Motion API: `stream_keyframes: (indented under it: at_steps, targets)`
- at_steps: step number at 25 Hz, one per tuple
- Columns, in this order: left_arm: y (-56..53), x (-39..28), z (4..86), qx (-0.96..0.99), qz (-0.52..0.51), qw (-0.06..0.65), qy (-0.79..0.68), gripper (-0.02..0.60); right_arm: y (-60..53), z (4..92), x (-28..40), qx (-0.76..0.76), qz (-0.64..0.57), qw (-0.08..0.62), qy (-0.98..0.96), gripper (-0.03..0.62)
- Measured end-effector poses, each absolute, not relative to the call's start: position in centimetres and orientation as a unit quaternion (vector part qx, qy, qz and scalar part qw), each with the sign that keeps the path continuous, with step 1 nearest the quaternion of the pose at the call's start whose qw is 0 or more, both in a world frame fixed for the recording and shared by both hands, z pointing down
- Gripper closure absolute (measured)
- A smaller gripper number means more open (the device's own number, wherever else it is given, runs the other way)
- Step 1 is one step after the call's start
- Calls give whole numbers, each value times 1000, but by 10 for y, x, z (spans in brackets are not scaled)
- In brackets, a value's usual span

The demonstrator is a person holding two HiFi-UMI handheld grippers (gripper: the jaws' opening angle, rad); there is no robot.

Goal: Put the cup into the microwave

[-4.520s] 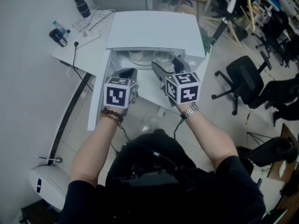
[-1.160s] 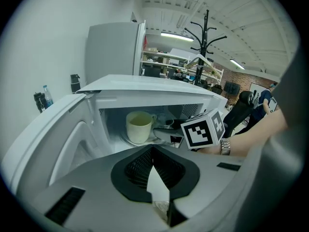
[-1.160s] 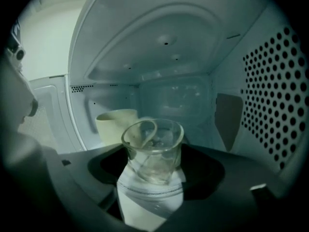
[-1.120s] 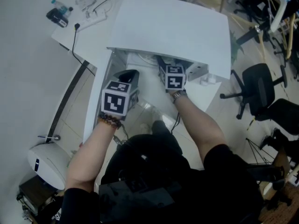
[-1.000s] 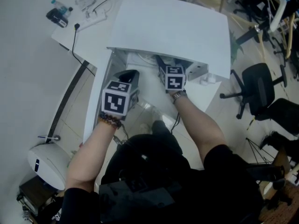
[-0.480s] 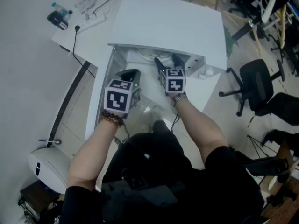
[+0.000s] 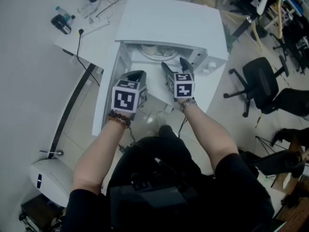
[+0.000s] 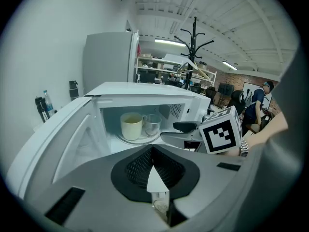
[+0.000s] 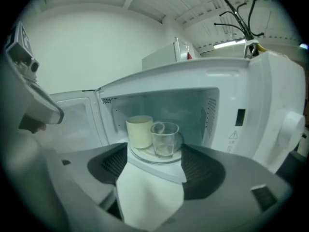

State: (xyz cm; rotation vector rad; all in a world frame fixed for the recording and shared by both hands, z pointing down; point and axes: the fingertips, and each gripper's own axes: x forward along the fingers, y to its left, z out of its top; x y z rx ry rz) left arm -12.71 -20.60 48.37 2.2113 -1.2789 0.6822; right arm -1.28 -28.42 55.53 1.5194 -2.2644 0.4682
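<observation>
The white microwave (image 7: 169,23) stands with its door (image 7: 108,95) swung open to the left. On its turntable (image 9: 145,154) a clear glass cup (image 9: 165,139) stands upright next to a cream mug (image 9: 140,132); both also show in the left gripper view, the glass cup (image 8: 152,124) right of the mug (image 8: 131,126). My right gripper (image 7: 174,64) is open and empty, just outside the cavity, with the cup a little beyond its fingertips. My left gripper (image 7: 137,74) is shut on nothing, in front of the door.
The microwave's control panel (image 9: 280,124) is to the right of the cavity. A table corner with bottles and a power strip (image 7: 63,23) lies at the back left. Office chairs (image 7: 260,76) stand to the right, and a white device (image 7: 48,182) sits on the floor at lower left.
My right gripper has drawn back out of the microwave towards me. The glass cup it held several seconds ago now stands on the turntable. My left gripper has shifted slightly.
</observation>
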Motion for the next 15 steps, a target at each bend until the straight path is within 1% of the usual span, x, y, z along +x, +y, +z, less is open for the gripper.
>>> stream_keyframes:
  at_steps: [5,15]
  targets:
    - [-192,-122,479,819,236,243,-463,580,-257,533,-9,543,152,180,-806,247]
    - [-164,-112,466,831,211,229,-462,580,-204,494,-7,533,136,169,-818,269]
